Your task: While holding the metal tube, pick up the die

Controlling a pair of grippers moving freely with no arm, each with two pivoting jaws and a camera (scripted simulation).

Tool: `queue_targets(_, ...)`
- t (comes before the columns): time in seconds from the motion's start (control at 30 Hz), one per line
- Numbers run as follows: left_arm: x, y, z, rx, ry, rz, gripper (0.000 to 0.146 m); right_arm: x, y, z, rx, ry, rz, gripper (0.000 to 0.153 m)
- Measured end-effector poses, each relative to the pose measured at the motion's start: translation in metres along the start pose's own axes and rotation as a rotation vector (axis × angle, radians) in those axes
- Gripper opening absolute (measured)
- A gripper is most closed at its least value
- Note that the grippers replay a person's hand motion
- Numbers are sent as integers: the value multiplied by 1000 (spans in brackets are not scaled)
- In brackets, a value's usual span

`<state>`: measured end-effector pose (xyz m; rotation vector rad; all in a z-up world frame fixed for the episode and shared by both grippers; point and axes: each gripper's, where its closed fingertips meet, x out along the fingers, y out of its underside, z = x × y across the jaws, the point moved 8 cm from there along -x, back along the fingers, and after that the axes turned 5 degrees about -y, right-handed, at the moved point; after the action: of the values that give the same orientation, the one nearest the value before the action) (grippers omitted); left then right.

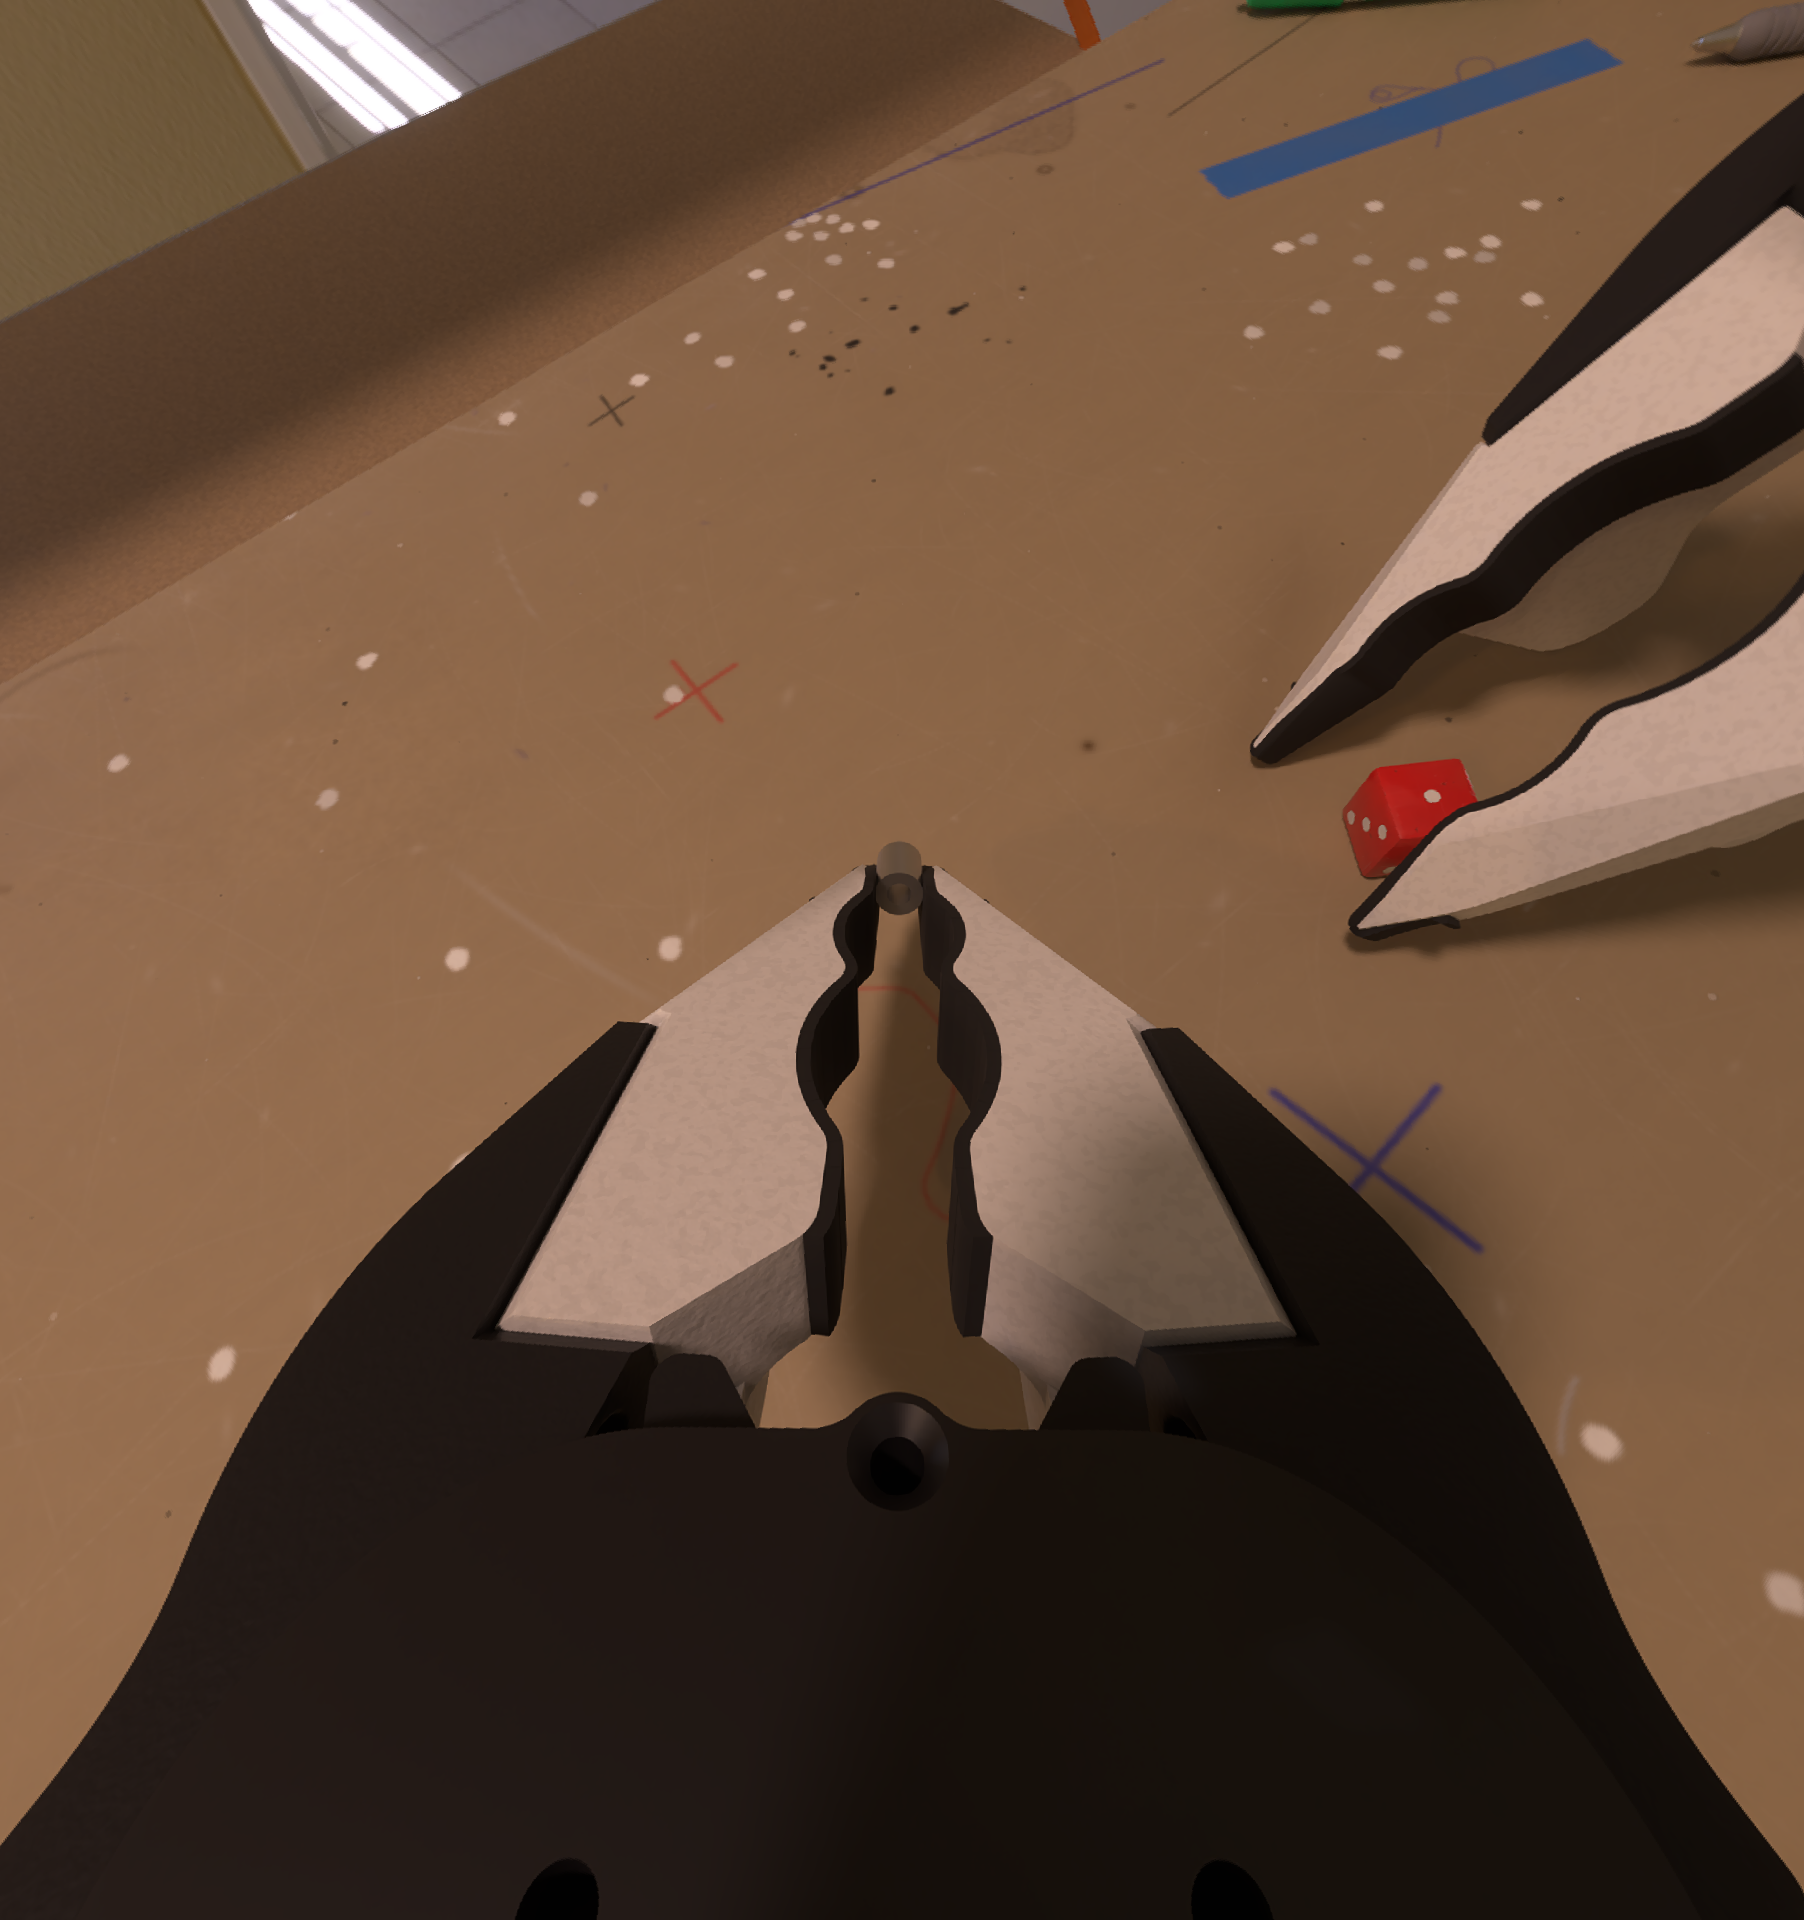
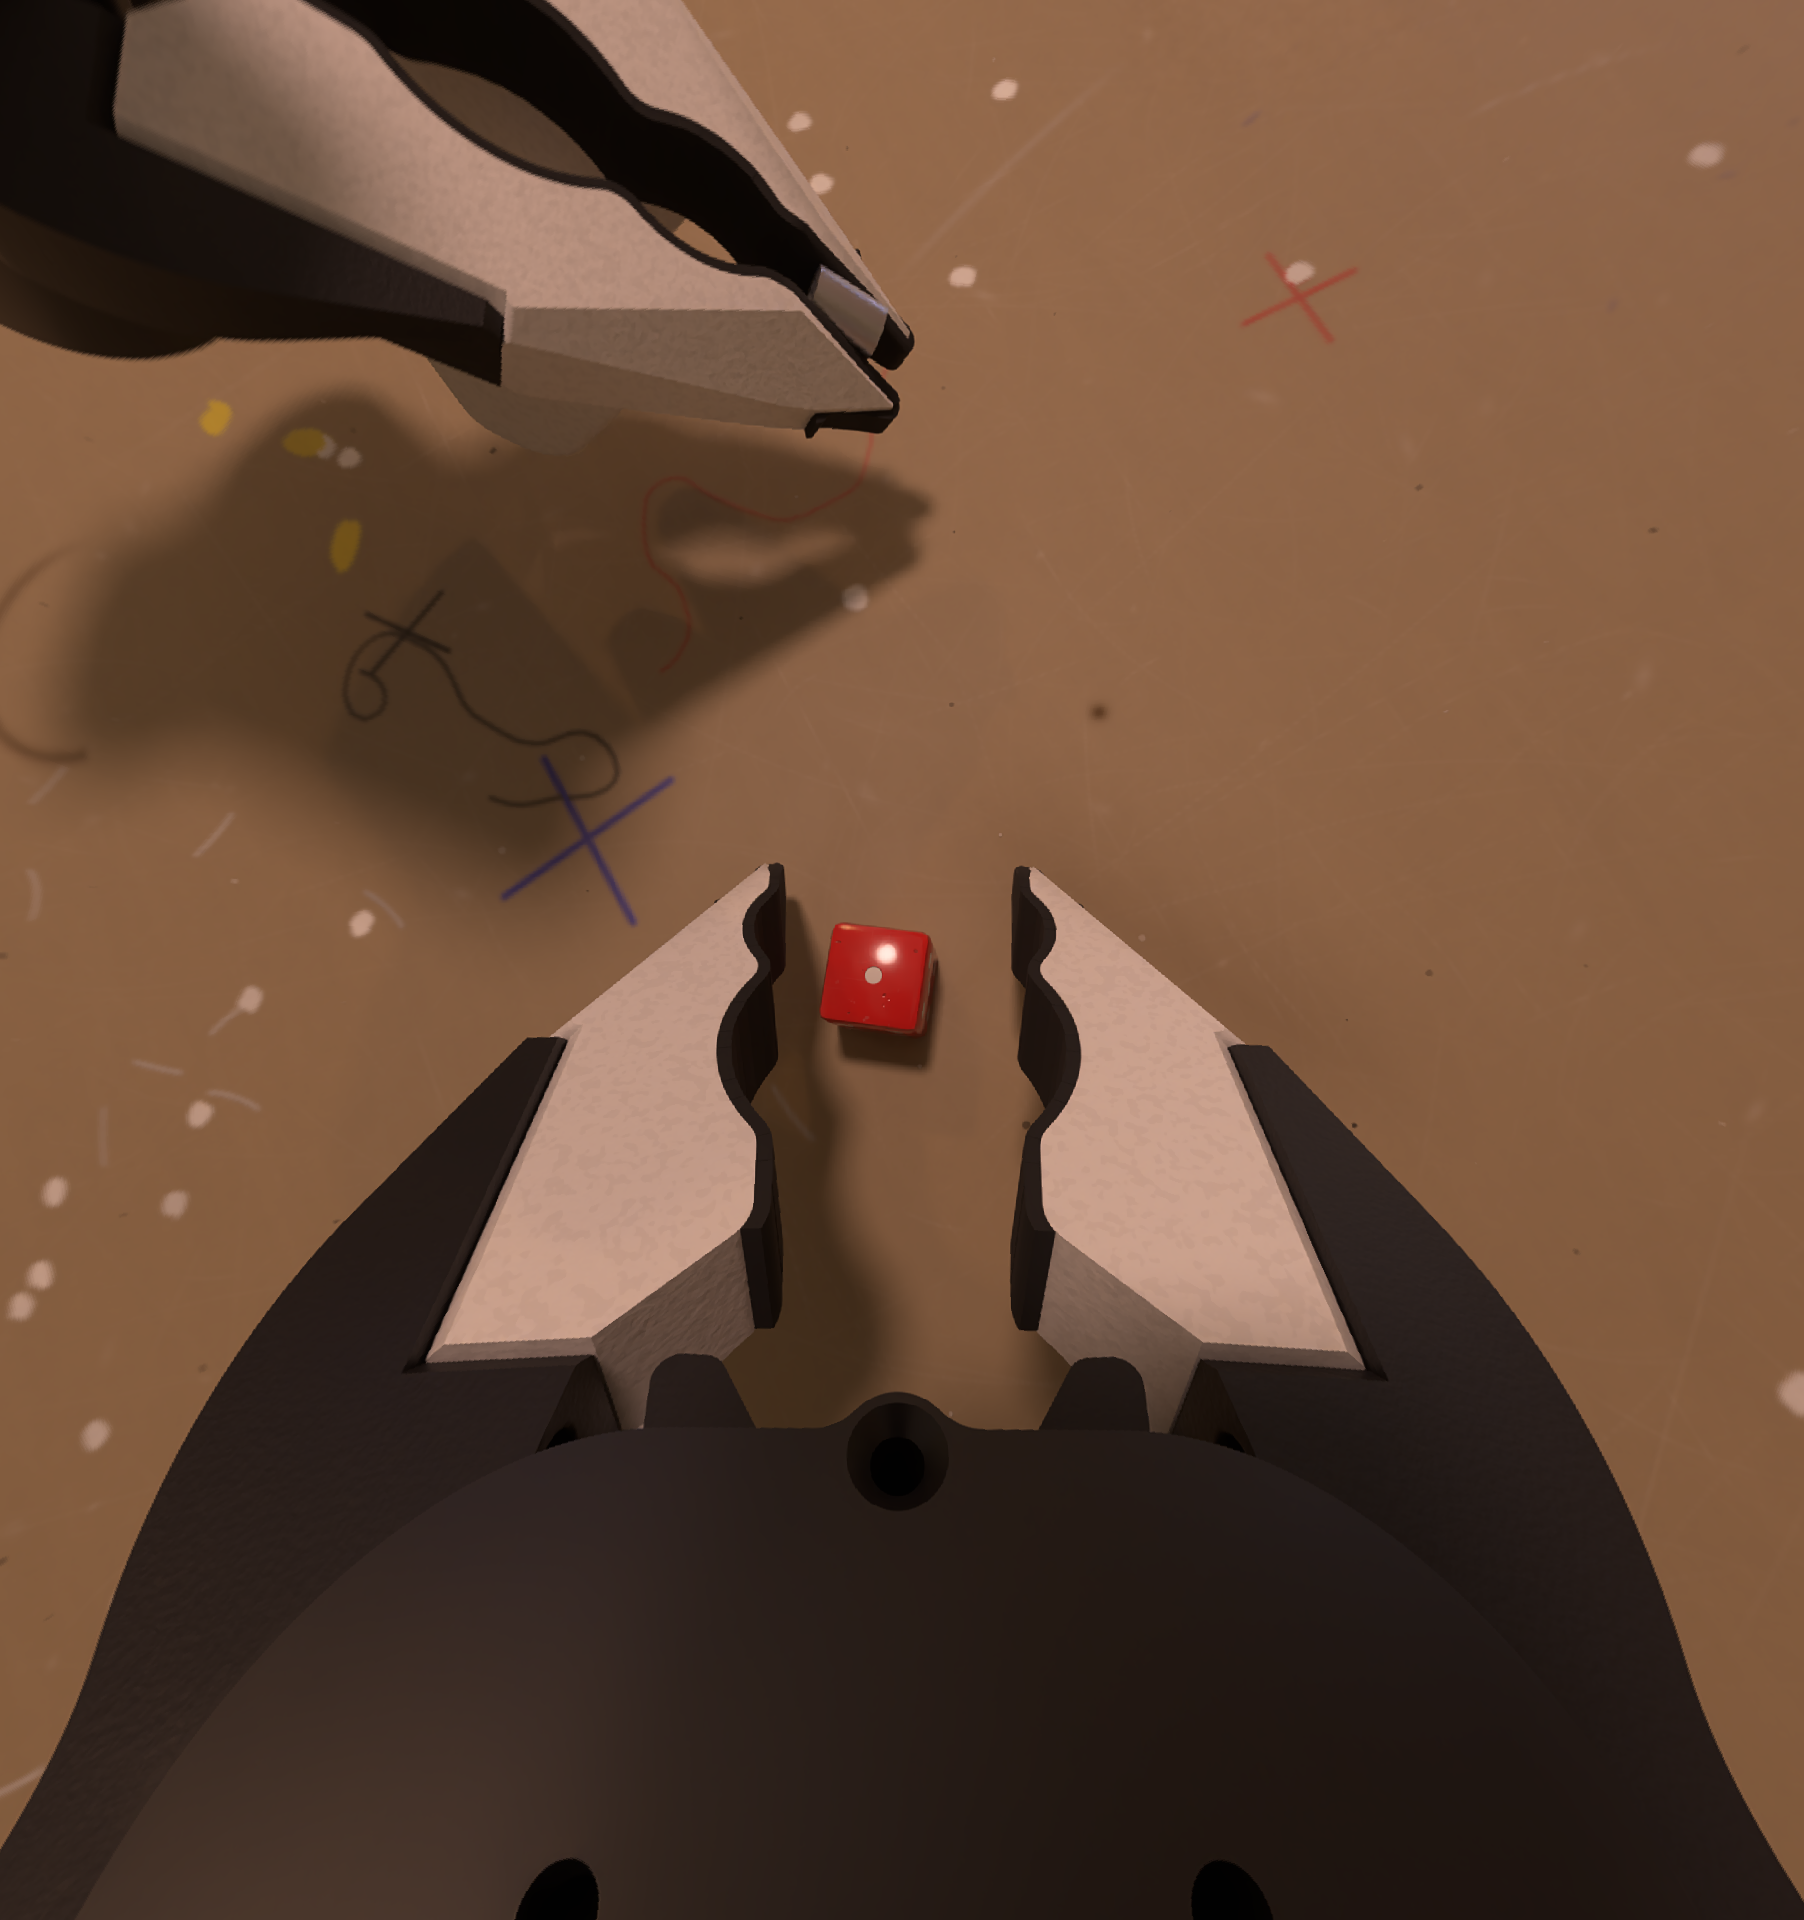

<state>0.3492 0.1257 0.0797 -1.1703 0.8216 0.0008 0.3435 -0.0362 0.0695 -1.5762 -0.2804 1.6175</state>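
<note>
While the left tool (image 1: 898,883) pinches the metal tube (image 1: 898,878) at the very tips of its nearly closed fingers, the right tool (image 2: 896,883) stands wide apart around the die (image 2: 875,977), touching nothing. The tube is small and grey, gripped end-on so only its round face and a short stub show past the fingertips in the left wrist view; in the right wrist view it appears as a pale sliver between those same tips, raised clear of the table (image 2: 1397,675), whose shadow beneath suggests the left tool is lifted. That height seems chosen to keep the tube safe and out of the other tool's way. The die, red with white pips, sits flat on the table between the right tool's fingers, a gap on each side, slightly nearer the left finger. Its faces lie roughly square to the pads, which should let them close on flat sides rather than corners. The die is not yet grasped. A small, hard cube may skid or twist if one finger meets it first, so centring seems worthwhile.
</note>
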Motion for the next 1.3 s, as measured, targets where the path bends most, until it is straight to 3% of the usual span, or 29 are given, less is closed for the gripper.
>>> queue_targets(0.43, 0, 1, 1, -8, 13, 7, 7, -5, 13, 17, -109, 237, -39, 50)
queue_targets(0.6, 0, 3, 5, -66, 44, -4, 7, -5, 19, 20, -12, 208, -73, 40)
queue_targets(0.7, 0, 4, 7, -90, 59, -12, 7, -5, 20, 19, -37, 219, -84, 19)
queue_targets(1.0, 0, 6, 9, -122, 76, -19, 7, -20, 17, 25, 75, 195, -221, 19)
queue_targets(1.3, 0, 5, 6, -93, 62, -19, 7, -10, 12, 29, 23, 215, -199, 19)
